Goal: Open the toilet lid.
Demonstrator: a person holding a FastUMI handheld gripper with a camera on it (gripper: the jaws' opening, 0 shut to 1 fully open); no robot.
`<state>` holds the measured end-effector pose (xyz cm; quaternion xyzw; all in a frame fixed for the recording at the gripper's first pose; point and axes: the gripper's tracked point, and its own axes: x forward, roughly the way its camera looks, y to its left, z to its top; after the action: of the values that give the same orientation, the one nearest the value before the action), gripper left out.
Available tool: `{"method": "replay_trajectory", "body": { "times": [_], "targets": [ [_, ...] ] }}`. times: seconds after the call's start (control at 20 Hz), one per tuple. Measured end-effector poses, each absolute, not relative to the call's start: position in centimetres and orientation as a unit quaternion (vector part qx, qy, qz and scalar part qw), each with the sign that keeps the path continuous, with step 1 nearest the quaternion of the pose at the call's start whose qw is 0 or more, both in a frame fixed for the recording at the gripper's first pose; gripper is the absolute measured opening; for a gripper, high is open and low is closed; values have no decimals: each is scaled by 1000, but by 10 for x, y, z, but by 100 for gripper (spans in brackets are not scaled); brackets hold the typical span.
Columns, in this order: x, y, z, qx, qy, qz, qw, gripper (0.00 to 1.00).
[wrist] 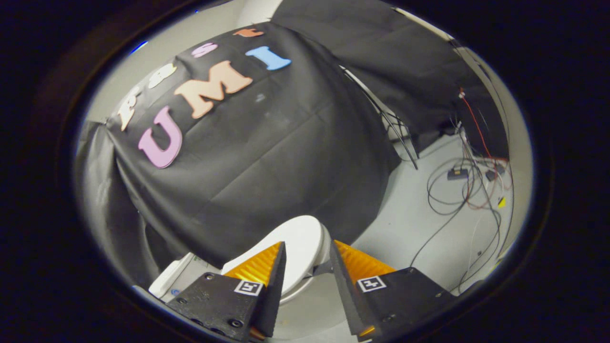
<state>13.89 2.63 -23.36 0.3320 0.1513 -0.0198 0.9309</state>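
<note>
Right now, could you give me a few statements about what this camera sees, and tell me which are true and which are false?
1. The toilet lid is down. True.
2. The gripper is clamped on the lid. False: its fingers are apart, and the lid shows through the gap just ahead of them, with neither finger pressing on it.
3. Cables lie loose on the floor to one side of the toilet. True.
4. A black cloth hangs behind the toilet. True.
5. A person's hand is resting on the lid. False: nothing lies on the lid.
</note>
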Motion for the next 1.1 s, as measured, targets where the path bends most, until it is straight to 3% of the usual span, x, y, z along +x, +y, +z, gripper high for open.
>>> {"method": "replay_trajectory", "body": {
  "times": [0.4,0.75,0.85,1.1],
  "targets": [
    [168,27,-291,468,144,-29,871,57],
    [196,31,-307,513,161,-29,843,26],
    [203,43,-317,514,193,-13,836,23],
    [208,43,-311,571,174,-7,802,7]
  ]
}}
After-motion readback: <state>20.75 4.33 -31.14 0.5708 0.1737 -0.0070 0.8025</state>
